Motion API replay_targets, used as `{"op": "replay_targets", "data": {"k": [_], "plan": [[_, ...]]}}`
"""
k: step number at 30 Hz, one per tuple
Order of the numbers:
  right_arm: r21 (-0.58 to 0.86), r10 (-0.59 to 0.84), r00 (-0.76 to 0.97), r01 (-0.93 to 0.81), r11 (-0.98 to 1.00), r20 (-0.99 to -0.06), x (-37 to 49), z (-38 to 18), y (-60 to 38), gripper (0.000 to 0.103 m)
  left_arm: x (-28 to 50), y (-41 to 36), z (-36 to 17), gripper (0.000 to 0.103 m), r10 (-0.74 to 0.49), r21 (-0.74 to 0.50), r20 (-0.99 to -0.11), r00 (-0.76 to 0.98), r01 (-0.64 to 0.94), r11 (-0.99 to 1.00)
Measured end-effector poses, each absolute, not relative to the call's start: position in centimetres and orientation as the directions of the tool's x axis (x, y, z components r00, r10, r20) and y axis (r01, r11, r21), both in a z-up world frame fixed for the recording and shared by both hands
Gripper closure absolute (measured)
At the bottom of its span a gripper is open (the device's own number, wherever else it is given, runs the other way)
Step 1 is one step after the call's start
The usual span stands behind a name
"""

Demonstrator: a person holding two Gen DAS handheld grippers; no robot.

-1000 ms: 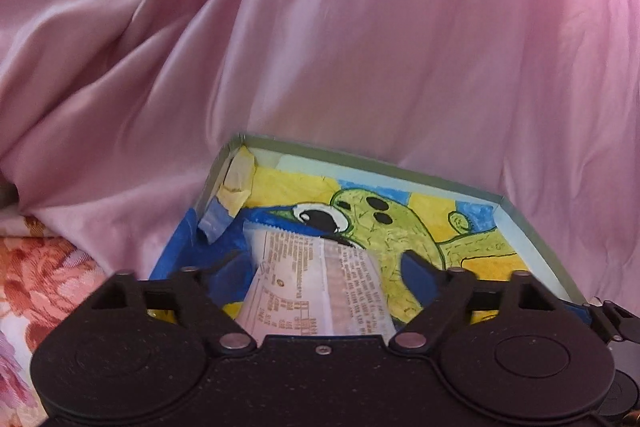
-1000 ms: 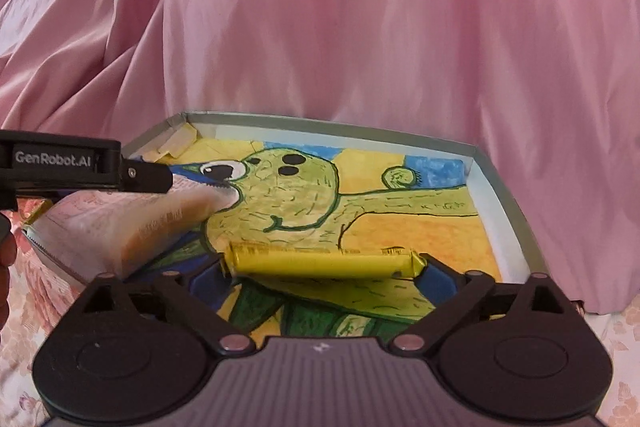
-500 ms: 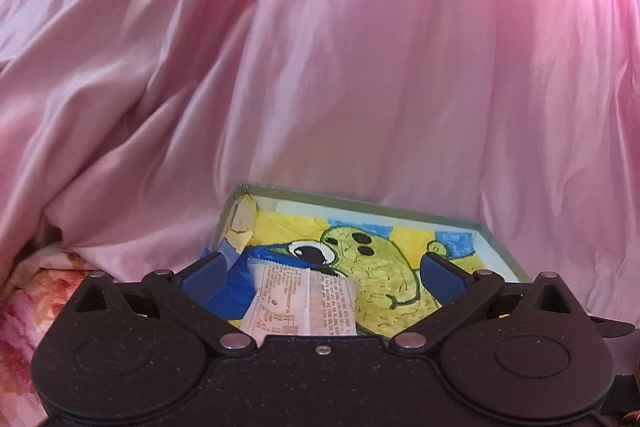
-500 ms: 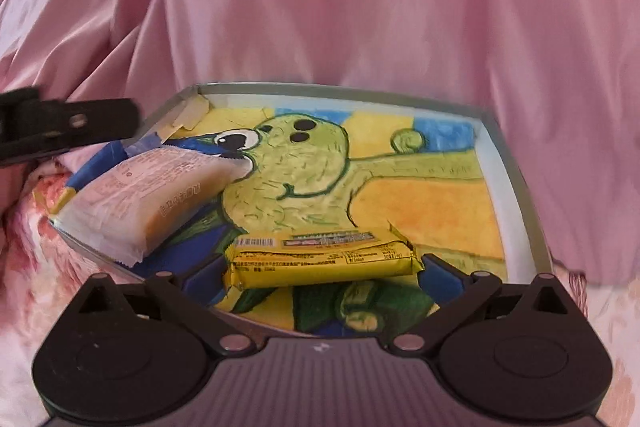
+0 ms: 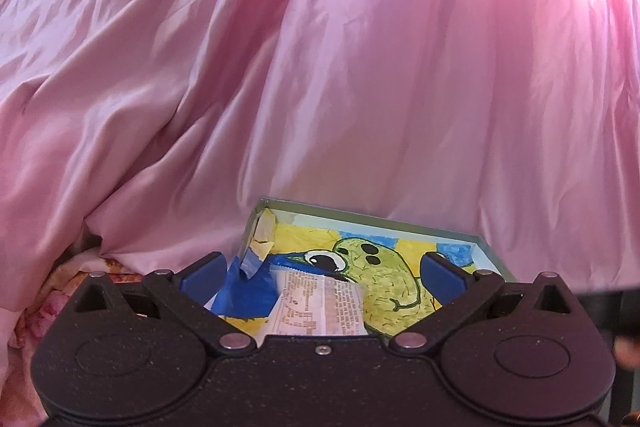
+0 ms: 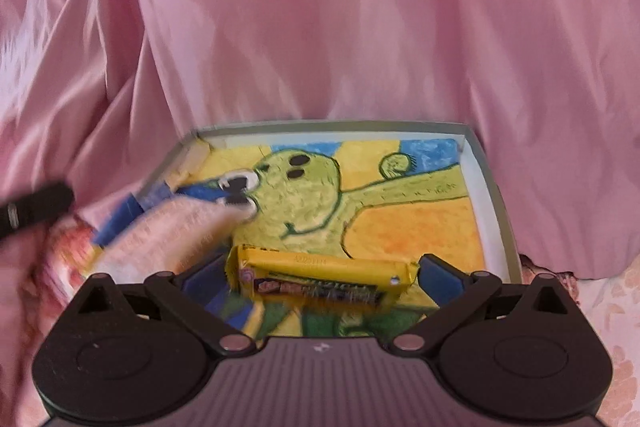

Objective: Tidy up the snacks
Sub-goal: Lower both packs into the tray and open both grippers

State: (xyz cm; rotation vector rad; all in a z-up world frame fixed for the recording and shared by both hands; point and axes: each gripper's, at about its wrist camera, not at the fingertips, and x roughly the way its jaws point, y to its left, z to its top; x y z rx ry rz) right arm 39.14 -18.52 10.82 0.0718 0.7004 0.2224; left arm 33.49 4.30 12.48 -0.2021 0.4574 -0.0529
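In the left wrist view the left gripper (image 5: pixel 322 269) is seen with its blue-padded jaws spread wide – nothing is pressed between them. Below and between the jaws, at the lower middle of the frame, a pale pinkish snack packet with printed text (image 5: pixel 316 307) lies in the near left part of a shallow grey-rimmed cardboard tray (image 5: pixel 400 223), whose floor carries a yellow, blue and green cartoon drawing. A crumpled blue strip (image 5: pixel 244 287) is seen at the tray's left wall, just beside the packet. Pink satin cloth (image 5: pixel 320 67) fills the upper frame.

In the right wrist view the right gripper (image 6: pixel 322 269) is closed on a long yellow foil snack bar (image 6: pixel 316 275), which is held crosswise at the lower middle of the frame, one pad at each end, above the tray's (image 6: pixel 492 195) near edge. The pale packet (image 6: pixel 172 235) is blurred here at the left, lying over the tray's left corner. A black bar of the other gripper (image 6: pixel 36 207) shows at the left edge – blurred too. A floral-patterned fabric (image 6: pixel 616 307) is seen under the tray at the lower right.
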Motion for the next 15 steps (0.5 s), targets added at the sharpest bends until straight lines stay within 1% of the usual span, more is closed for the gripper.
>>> {"op": "replay_targets", "data": {"k": [4, 6, 11, 15], "plan": [[0.132, 0.203, 0.766, -0.155, 0.979, -0.609, 40.0, 12.8, -18.6, 0.000, 33.2, 4.6, 12.7, 0.001, -0.085, -0.198, -0.436, 0.896, -0.004, 0.980], [0.136, 0.202, 0.787, -0.151, 0.979, -0.583, 39.7, 13.7, -18.7, 0.000, 32.9, 4.7, 12.7, 0.001, -0.084, -0.201, -0.434, 0.897, -0.005, 0.980], [0.140, 0.220, 0.853, -0.174, 0.975, -0.473, 36.9, 14.7, -19.1, 0.000, 31.5, 4.8, 13.2, 0.001, -0.081, -0.206, -0.420, 0.904, -0.008, 0.978], [0.088, 0.207, 0.900, -0.187, 0.978, -0.383, 33.2, 15.4, -19.2, 0.000, 29.9, 4.8, 14.0, 0.001, -0.082, -0.210, -0.402, 0.912, -0.005, 0.978]]}}
